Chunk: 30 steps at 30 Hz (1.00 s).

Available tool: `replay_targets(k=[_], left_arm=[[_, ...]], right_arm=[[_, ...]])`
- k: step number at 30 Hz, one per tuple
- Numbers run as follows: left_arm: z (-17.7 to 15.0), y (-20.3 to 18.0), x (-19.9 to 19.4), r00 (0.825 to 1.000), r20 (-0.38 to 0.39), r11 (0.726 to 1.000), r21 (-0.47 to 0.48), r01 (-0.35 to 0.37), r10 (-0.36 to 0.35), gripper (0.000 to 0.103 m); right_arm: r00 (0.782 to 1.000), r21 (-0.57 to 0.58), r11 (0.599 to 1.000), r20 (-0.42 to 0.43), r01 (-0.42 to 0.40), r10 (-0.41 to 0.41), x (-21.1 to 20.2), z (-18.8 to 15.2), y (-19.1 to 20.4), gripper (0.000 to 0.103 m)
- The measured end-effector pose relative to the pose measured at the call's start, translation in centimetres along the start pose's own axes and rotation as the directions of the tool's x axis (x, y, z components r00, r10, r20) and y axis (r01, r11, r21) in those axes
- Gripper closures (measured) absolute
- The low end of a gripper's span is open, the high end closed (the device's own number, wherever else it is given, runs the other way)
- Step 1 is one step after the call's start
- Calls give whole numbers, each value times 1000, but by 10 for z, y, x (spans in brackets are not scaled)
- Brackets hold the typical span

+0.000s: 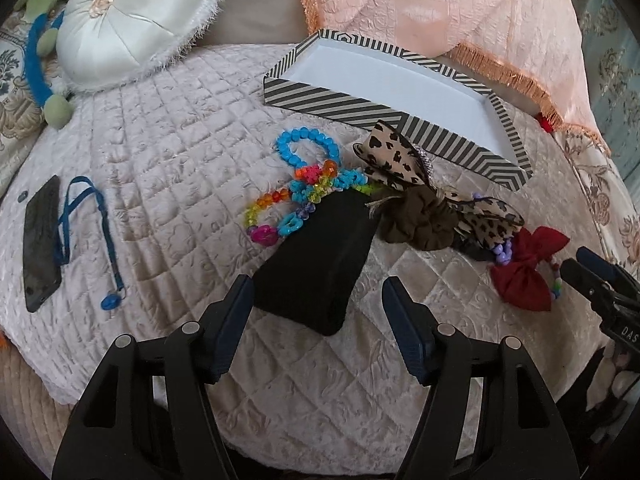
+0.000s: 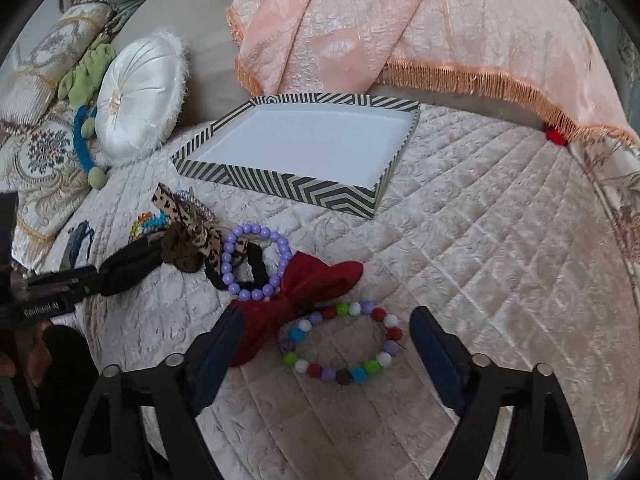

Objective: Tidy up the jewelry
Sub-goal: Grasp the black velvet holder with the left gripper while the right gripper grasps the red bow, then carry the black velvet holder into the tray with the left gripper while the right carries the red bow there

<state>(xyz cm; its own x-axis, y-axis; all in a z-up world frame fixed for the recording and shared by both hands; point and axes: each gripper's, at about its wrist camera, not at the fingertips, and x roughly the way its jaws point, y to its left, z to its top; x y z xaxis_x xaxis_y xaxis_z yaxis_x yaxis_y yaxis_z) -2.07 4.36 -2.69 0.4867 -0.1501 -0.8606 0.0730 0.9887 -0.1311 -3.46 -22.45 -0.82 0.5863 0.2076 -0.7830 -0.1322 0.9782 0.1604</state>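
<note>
My left gripper is open low over the quilt, and the near end of a black velvet piece lies between its fingers, untouched. Beyond it sit a blue bead bracelet, a rainbow bead bracelet, a leopard bow and a brown scrunchie. My right gripper is open around a multicoloured bead bracelet, its pads clear of the beads. A red bow touches its left finger. A purple bead bracelet rests on a black scrunchie. The striped box stands empty behind.
A phone with a blue lanyard lies at the left of the quilted bedspread. A round white cushion and a peach fringed blanket border the back. The right gripper shows at the right edge of the left wrist view.
</note>
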Motion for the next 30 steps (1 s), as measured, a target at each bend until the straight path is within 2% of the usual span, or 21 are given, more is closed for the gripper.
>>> replay_targets(k=[2, 3, 4, 5, 6, 7, 10, 11, 12, 18, 25, 30], left_arm=[[2, 3, 5, 1000, -13, 999, -19, 26, -27, 37], [3, 4, 8, 999, -16, 999, -28, 40, -40, 40], [3, 4, 10, 999, -18, 998, -33, 44, -45, 49], [3, 5, 12, 999, -20, 999, -35, 39, -40, 54], [3, 5, 15, 999, -21, 999, -36, 30, -31, 67], [3, 9, 17, 1000, -20, 999, -46, 21, -22, 75], [4, 17, 16, 999, -10, 996, -77, 46, -47, 85], [3, 18, 13, 999, -3, 996, -78, 52, -53, 87], [3, 19, 10, 999, 5, 995, -78, 55, -54, 89], [-1, 15, -22, 993, 42, 992, -52, 115, -113, 92], [6, 7, -64, 981, 103, 986, -15, 164, -162, 92], [25, -2, -71, 978, 130, 986, 0, 167, -165, 92]], right_arm=[[1000, 7, 1000, -8, -7, 7, 9, 4, 0, 24], [1000, 14, 1000, -11, -7, 7, 13, 6, -1, 31], [1000, 23, 1000, -19, -13, 14, 18, 7, -3, 37], [999, 40, 999, -29, -25, 26, 24, 8, -6, 50], [997, 72, 996, -48, -51, 55, 32, 9, -10, 60], [995, 92, 993, -57, -74, 79, 38, 8, -12, 64], [992, 99, 989, -49, -107, 112, 42, 7, -12, 77], [992, 89, 989, -41, -116, 120, 39, 7, -10, 85], [992, 81, 990, -35, -115, 118, 37, 6, -8, 88], [987, 46, 987, 38, -156, 154, -1, 8, -4, 96], [977, 48, 981, 115, -188, 182, -37, 23, -8, 96], [973, 33, 983, 146, -183, 176, -44, 41, -6, 96]])
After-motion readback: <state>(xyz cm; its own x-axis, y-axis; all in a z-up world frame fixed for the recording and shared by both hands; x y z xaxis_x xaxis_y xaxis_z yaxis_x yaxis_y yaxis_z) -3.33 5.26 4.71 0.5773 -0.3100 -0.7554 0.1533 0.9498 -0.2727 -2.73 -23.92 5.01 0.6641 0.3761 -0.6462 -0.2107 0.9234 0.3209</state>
